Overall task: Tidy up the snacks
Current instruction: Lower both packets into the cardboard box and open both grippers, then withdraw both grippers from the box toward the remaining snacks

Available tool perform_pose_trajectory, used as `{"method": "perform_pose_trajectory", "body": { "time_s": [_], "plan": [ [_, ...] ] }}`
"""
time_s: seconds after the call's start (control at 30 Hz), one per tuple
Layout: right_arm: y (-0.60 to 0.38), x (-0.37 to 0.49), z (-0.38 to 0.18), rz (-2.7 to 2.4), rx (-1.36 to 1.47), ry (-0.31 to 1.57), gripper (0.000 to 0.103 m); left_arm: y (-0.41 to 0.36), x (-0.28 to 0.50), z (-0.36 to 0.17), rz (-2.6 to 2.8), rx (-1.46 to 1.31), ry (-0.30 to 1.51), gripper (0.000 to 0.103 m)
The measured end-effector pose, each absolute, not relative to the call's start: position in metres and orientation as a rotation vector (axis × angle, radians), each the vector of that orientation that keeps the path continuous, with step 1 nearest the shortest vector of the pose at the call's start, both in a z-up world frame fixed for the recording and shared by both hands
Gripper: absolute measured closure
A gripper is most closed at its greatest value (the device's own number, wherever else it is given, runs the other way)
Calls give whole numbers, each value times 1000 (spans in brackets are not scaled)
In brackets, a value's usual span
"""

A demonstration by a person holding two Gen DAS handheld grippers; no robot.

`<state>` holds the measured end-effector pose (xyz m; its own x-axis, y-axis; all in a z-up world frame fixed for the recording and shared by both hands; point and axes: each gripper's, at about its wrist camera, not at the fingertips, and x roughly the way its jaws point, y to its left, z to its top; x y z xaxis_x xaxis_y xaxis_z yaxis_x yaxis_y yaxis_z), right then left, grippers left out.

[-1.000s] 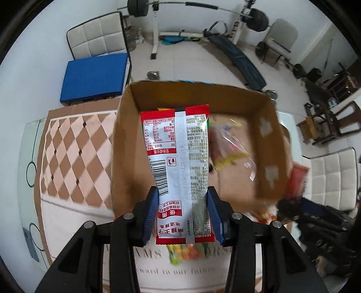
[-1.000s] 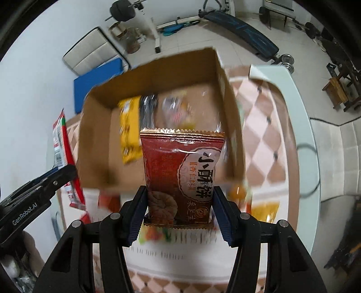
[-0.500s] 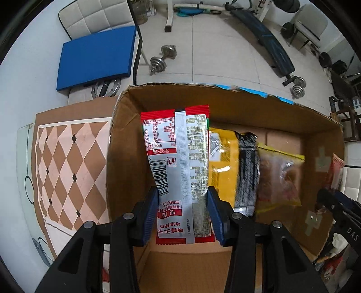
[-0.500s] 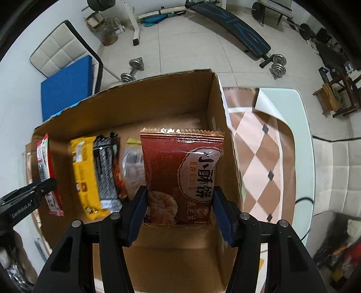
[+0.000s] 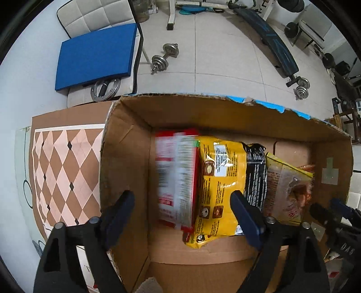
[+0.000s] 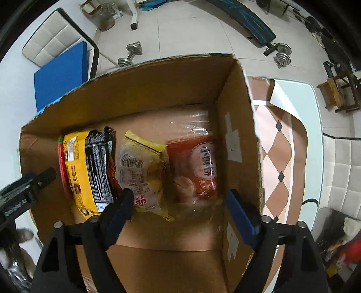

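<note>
Snacks, cardboard box [image 5: 135, 157]: red-and-silver packet [image 5: 177, 175] and red biscuit packet [image 6: 195, 166] dropping in at either end of the row — left tongs [image 5: 181, 214] and right tongs [image 6: 178, 209] opening, pinching nothing — next, lift clear and fetch more from the worktop [image 5: 61, 162].

Setting: a room in a home, doubling as a home gym. Evidence: a pale tiled floor [image 5: 225, 67] carrying a loose dumbbell [image 5: 164, 57], a padded workout bench [image 5: 268, 38] and a barbell rack [image 5: 178, 13] (partly cut off at the frame edge). Domestic furniture is also present: a quilted white chair [image 5: 94, 13] and a desk [image 6: 313, 126] covered with a diamond-patterned cloth [image 5: 61, 171].
</note>
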<state>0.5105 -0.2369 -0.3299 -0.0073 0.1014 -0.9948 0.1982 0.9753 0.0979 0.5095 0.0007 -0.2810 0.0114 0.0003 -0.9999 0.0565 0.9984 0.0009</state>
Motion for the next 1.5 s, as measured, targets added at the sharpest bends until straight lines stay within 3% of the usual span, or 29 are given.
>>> {"method": "perform_pose_trajectory", "body": {
  "time_s": [0.67, 1.5],
  "plan": [
    [-225, 466, -280, -34, 180, 1453, 10, -4, 450, -216, -36, 4, 1384, 16],
    [-188, 270, -170, -38, 142, 1187, 10, 6, 268, -110, -89, 43, 1083, 16]
  ]
}}
